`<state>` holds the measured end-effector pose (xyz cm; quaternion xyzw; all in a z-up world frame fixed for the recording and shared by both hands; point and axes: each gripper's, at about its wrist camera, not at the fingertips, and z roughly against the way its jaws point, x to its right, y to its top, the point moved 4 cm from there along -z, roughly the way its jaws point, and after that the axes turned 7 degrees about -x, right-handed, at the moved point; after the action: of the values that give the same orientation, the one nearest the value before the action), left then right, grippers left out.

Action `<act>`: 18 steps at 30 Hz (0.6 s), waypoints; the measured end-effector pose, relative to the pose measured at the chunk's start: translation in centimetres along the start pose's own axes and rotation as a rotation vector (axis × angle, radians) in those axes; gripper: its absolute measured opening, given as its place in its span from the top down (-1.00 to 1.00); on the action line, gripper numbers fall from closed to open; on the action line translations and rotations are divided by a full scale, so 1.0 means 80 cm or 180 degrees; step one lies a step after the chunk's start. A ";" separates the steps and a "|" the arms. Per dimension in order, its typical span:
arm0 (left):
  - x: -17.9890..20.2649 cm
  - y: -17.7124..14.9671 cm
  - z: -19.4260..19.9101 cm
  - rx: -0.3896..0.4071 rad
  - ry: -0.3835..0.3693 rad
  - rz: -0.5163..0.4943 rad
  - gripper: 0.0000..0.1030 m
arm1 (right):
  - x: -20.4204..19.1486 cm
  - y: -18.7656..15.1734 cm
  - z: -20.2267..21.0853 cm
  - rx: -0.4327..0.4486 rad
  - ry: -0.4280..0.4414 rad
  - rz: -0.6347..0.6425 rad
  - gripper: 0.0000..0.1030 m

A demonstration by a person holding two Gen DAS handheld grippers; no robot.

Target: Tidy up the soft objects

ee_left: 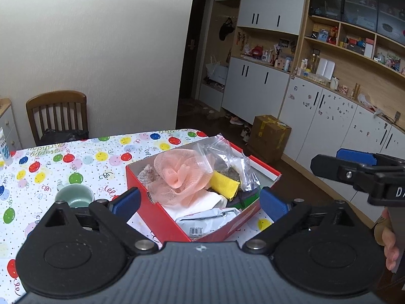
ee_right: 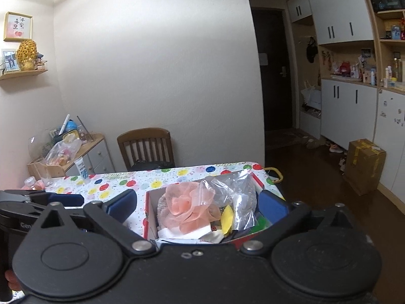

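The red cardboard box (ee_left: 162, 215) sits at the table's right edge on the balloon-print tablecloth (ee_left: 76, 162), crammed with soft things. A pink mesh bath pouf (ee_left: 177, 177) lies on top. At its 3 o'clock, a yellow sponge roll (ee_left: 225, 185) is half buried under clear zip bags (ee_left: 215, 154), whose contents are hard to make out. The left gripper (ee_left: 200, 200) hovers with jaws spread wide, empty. The right gripper (ee_right: 197, 205) is likewise spread, holding nothing. At 9 o'clock of the box, a celadon cup (ee_left: 74, 196) is partly hidden behind a finger.
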<state>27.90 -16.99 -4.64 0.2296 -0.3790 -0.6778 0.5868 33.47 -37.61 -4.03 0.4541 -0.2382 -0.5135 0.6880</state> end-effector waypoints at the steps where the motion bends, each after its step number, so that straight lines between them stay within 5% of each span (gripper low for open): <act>1: 0.000 -0.001 0.003 0.0007 -0.0010 -0.0006 -0.96 | -0.002 -0.003 0.002 0.0017 -0.0020 0.0001 -0.99; 18: -0.005 -0.014 0.025 0.0041 -0.0086 -0.0071 -0.96 | -0.025 -0.033 0.027 0.0088 -0.0166 -0.0158 -0.99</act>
<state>25.77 -16.12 -4.33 0.2284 -0.3886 -0.6848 0.5726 29.74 -36.75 -5.04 0.4559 -0.2519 -0.5387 0.6623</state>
